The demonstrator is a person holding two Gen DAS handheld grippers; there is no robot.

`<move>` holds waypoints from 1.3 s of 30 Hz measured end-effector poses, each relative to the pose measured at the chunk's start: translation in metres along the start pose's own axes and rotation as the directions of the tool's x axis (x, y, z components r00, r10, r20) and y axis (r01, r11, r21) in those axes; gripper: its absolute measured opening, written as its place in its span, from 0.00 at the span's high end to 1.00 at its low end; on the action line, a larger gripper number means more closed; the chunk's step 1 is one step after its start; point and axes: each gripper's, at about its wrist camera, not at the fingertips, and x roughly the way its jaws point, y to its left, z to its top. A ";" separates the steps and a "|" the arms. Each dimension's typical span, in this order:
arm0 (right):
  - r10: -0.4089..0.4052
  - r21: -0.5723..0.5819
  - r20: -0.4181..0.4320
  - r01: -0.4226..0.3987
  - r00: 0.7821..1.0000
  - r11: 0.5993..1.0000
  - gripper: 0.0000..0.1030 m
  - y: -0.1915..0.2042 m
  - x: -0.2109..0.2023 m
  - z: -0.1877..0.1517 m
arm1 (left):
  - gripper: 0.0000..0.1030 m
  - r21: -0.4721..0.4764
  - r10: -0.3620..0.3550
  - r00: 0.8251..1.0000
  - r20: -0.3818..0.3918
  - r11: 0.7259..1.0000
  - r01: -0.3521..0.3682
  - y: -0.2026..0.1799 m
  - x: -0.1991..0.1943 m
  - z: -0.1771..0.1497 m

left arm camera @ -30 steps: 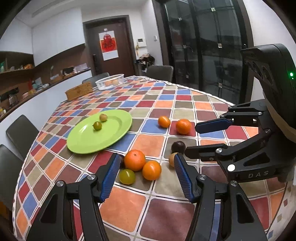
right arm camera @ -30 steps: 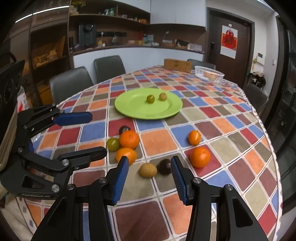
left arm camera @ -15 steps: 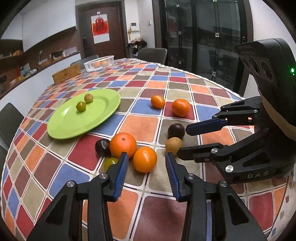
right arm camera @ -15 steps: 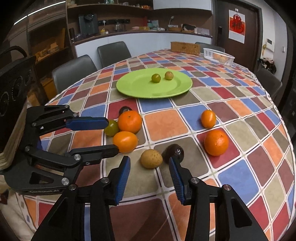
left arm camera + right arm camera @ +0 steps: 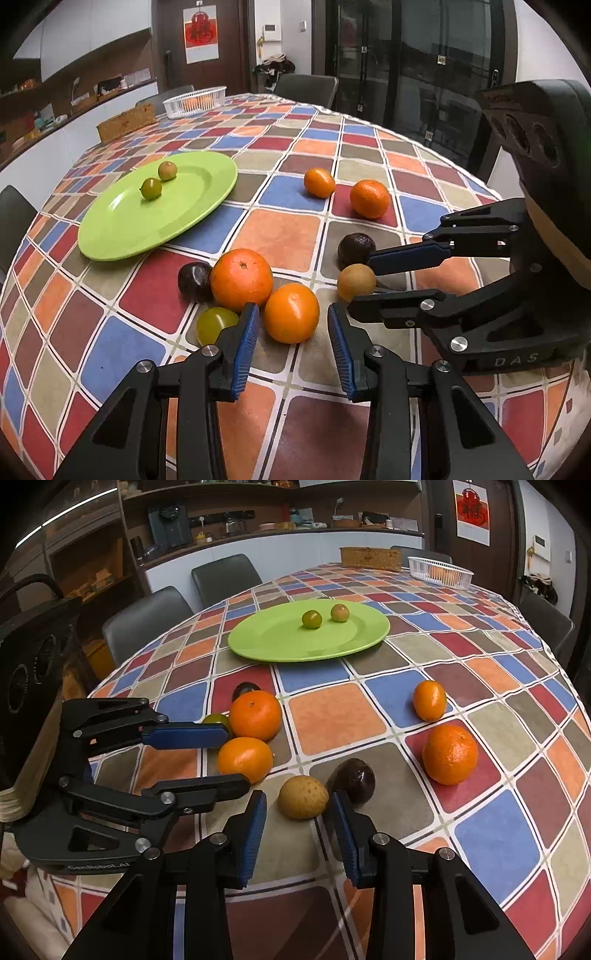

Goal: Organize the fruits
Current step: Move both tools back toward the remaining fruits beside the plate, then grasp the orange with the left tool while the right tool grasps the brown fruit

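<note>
On the checked worktop [image 5: 291,236] lie eight loose fruits. Four are orange citrus: a large orange [image 5: 242,279] touching a smaller orange [image 5: 291,313] in the near cluster, and, well apart to the far right, a small oval orange [image 5: 319,182] and a round tangerine [image 5: 370,198]. Two are dark passion fruits, one [image 5: 194,281] against the large orange's left side, the other [image 5: 356,248] beside a single tan fruit [image 5: 356,282]. One green fruit [image 5: 216,325] lies nearest in the cluster. The green plate [image 5: 122,236] stands far left and carries two small green-yellow fruits [image 5: 151,188]. At the far edge stand one white basket [image 5: 195,101] and one woven box [image 5: 126,122].

The left gripper [image 5: 291,328] has its fingers [image 5: 245,343] apart and closing, with the smaller orange between the tips, the pads not pressing it. The right gripper [image 5: 299,812] likewise has its fingers [image 5: 255,823] apart and closing either side of the tan fruit [image 5: 303,797], not yet clamped; the dark fruit [image 5: 352,781] lies just beyond its right finger.

Compared with a second ago, both grippers have come lower and nearer to the fruit, and both pairs of fingers stand narrower. The smaller orange, then beyond the left tips, now lies between them; the tan fruit is likewise now framed by the right tips. No fruit has shifted.
</note>
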 end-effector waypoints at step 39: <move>-0.015 0.060 0.196 0.003 0.981 0.998 0.71 0.020 -0.054 0.061 | 0.70 -0.158 0.138 0.972 0.188 0.981 -0.109 0.031 -0.081 0.032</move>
